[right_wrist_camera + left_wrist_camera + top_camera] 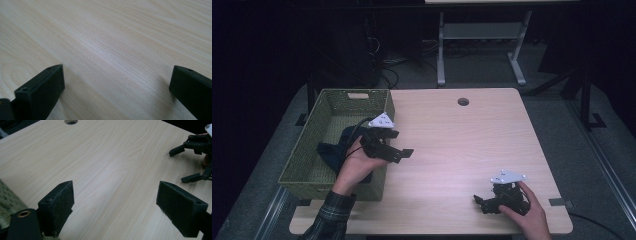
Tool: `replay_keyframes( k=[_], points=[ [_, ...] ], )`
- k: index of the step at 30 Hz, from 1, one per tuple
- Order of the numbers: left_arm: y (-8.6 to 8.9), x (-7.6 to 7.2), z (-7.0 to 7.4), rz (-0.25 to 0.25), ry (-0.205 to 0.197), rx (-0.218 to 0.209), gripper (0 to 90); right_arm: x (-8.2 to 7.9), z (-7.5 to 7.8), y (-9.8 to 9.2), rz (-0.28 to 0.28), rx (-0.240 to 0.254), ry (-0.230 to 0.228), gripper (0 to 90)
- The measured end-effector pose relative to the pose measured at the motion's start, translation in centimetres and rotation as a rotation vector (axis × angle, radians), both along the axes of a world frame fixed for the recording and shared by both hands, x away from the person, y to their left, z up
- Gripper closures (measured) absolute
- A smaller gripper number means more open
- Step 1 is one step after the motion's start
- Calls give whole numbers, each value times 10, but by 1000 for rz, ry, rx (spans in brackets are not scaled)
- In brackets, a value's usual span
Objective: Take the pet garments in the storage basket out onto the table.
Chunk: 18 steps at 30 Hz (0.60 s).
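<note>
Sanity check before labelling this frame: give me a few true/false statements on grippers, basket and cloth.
1. The left gripper has its jaws wide apart with nothing between them. True.
2. The dark cloth lies on the bare table top. False: it lies inside the green woven basket.
3. The right gripper is shut on the cloth. False: its jaws are open over bare wood near the table's front right corner.
4. The basket sits at the table's left edge. True.
5. A round hole sits near the table's far edge. True.
</note>
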<state>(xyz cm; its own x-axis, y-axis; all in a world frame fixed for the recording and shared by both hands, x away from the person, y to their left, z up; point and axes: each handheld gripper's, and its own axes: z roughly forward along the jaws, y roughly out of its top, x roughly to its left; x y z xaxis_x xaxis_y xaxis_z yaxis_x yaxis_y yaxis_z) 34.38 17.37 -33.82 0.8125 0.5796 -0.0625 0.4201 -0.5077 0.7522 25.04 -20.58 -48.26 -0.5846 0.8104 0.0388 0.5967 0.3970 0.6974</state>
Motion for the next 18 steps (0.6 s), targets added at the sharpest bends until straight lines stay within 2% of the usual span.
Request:
replay_keyframes(
  k=[16, 18],
  points=[
    [39, 1, 7, 94, -21, -8, 142, 0, 0, 0, 0, 0, 0, 0],
    [46, 1, 9, 105, -28, 3, 142, 0, 0, 0, 0, 0, 0, 0]
  ],
)
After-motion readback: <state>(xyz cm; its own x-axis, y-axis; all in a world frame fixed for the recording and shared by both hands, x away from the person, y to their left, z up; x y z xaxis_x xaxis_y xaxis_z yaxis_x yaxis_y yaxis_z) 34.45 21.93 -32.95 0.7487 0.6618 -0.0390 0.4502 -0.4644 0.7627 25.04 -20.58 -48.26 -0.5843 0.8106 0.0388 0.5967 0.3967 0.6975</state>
